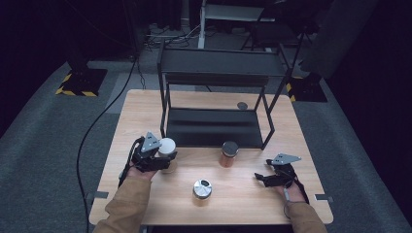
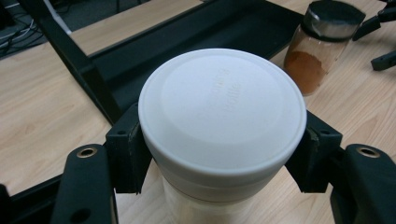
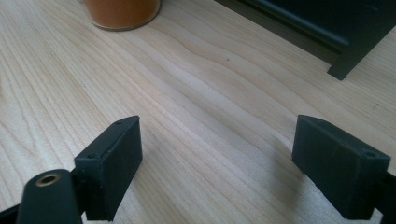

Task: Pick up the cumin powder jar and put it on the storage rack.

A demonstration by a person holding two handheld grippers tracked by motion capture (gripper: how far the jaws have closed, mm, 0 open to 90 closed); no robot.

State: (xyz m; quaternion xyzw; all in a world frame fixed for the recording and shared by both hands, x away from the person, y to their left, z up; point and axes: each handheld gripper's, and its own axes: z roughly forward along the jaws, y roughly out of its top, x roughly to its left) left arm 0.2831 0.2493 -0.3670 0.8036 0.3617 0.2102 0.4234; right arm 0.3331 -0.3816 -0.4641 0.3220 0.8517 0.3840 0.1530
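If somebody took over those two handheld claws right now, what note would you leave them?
Left gripper: shut on the white-lidded jar, beside the black rack.
Right gripper: open, nothing between its jaws, low over the table.
Brown-powder jar stands in front of the rack; silver-lidded jar stands nearer the person.
Done: white-lidded jar gripped.
Left: probably set it on the rack; the other two jars stand untouched.

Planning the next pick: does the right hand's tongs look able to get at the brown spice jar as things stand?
Probably yes. The right tongs stand open and empty, with bare table between them and the brown spice jar; the rack sits behind it.
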